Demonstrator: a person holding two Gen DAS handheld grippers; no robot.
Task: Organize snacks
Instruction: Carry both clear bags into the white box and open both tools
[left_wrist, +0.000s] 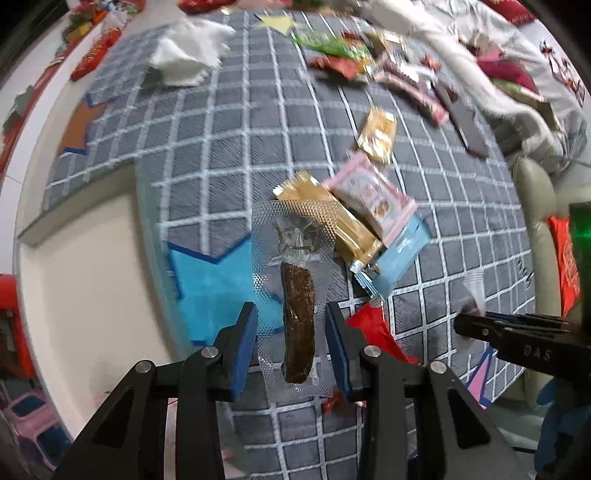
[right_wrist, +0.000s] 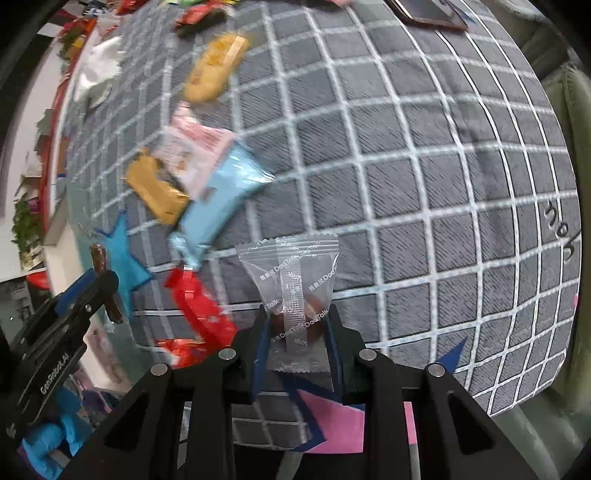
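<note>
Left gripper (left_wrist: 291, 349) clamping clear sausage pack (left_wrist: 297, 291), long axis pointing away, right gripper (right_wrist: 297, 334) clamping clear "DadTalk" candy wrapper (right_wrist: 291, 280) upright, both over grey grid blanket (right_wrist: 424, 184), snack pile (left_wrist: 369, 225) beyond.

Both grippers are clamped on something: left gripper (left_wrist: 291, 350) and right gripper (right_wrist: 297, 332) side by side, fingers pointing forward.
</note>
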